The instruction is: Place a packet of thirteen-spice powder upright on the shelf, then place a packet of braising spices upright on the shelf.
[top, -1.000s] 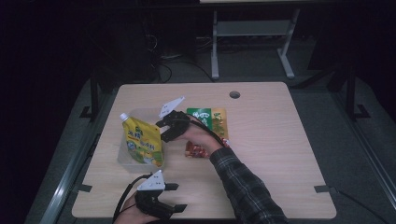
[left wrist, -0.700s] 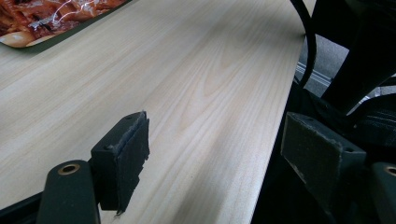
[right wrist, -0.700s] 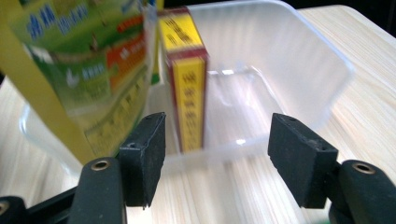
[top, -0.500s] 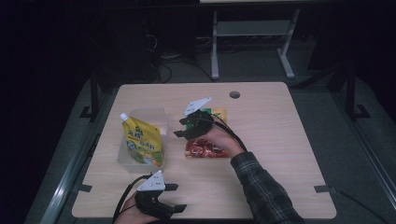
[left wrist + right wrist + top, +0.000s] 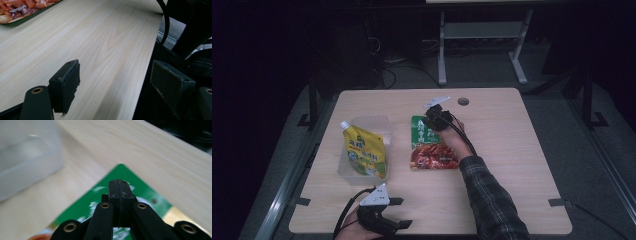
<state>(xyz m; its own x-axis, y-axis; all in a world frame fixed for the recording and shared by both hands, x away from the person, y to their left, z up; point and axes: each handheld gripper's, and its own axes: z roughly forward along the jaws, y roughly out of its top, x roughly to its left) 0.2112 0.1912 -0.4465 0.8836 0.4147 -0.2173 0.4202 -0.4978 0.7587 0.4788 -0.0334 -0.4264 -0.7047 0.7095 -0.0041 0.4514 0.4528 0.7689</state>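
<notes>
Right gripper point(image 5: 428, 121) stretched forward on a plaid-sleeved forearm, over the far green end of the food packet point(image 5: 432, 150); jaws just closed, pads pressed together, nothing between them. Packet flat mid-table, just beside the clear tub point(image 5: 371, 125) holding a yellow pouch point(image 5: 367, 152). Packet lettering white, unreadable. Left gripper point(image 5: 404, 212) resting at near table edge, jaws apart, empty.

Black tongs point(image 5: 119, 185), plaid sleeve point(image 5: 492, 200)
</notes>
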